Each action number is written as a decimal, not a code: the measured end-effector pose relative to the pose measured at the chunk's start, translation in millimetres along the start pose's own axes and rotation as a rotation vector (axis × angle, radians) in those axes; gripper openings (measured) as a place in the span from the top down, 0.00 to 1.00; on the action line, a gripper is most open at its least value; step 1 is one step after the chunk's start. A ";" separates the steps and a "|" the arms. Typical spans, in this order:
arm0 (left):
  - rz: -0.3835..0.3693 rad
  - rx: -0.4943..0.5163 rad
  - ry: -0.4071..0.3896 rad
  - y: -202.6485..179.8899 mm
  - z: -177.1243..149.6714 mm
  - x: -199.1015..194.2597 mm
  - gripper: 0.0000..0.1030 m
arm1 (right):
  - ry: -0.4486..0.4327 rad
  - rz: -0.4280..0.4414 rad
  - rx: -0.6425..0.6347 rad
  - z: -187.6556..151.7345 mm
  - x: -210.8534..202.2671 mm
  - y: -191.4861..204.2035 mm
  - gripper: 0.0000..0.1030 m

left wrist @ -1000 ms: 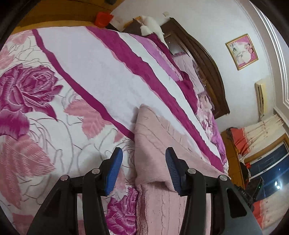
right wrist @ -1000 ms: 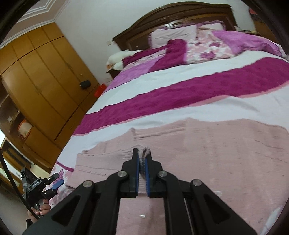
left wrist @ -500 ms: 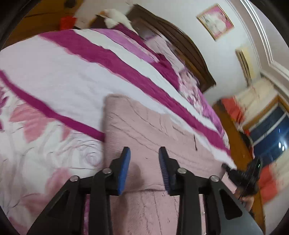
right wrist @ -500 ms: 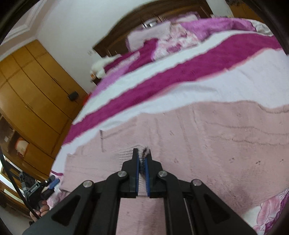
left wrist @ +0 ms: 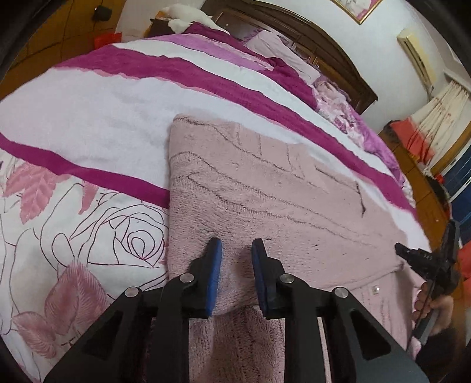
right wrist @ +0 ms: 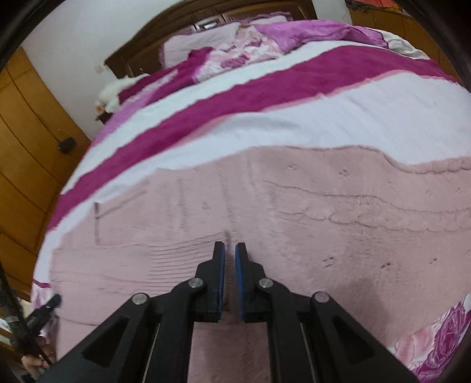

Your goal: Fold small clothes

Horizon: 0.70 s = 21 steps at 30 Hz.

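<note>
Pink sweater (left wrist: 265, 188): fuzzy cable-knit, folded to a rough rectangle, flat on a bedspread (left wrist: 88, 117) of white and magenta stripes.
Left gripper (left wrist: 233, 250): jaws just closed, a sweater fold pinched between its blue pads.
Right gripper (right wrist: 230, 250): narrowed on a sweater fold.
Left view only: framed picture (left wrist: 357, 8).

This is a bedroom in a home. A large bed (left wrist: 97, 117) fills both views, spread with a white and magenta rose-patterned cover and pillows (right wrist: 200, 41) against a dark carved wooden headboard (left wrist: 309, 38). Wooden wardrobe doors (right wrist: 26, 141) line one wall; a framed picture (left wrist: 357, 7), a wall air conditioner (left wrist: 416, 56) and cream curtains (left wrist: 441, 109) occupy the other side.
</note>
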State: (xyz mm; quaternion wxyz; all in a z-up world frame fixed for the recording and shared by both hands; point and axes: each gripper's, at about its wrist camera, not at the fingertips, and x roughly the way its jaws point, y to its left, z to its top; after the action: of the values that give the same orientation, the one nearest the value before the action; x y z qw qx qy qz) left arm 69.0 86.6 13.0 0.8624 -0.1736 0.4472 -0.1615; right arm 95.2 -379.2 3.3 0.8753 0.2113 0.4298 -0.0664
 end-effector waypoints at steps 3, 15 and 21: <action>0.020 0.033 -0.005 -5.7 -0.9 0.5 1.00 | -0.002 0.005 0.011 0.2 -4.5 -6.7 0.93; 0.003 0.014 -0.005 -0.1 -1.7 -2.8 1.00 | -0.217 -0.272 -0.053 15.0 -82.4 -82.7 0.59; -0.076 -0.011 -0.029 14.3 -7.6 -8.0 1.00 | -0.372 -0.355 0.221 20.8 -171.3 -221.4 0.42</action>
State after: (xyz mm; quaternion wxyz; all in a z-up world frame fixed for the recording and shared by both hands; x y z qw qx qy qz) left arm 60.1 101.6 8.3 0.8611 -0.1975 0.4286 -0.1893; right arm -62.2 -598.9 79.0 0.8855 0.2112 0.2822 -0.3027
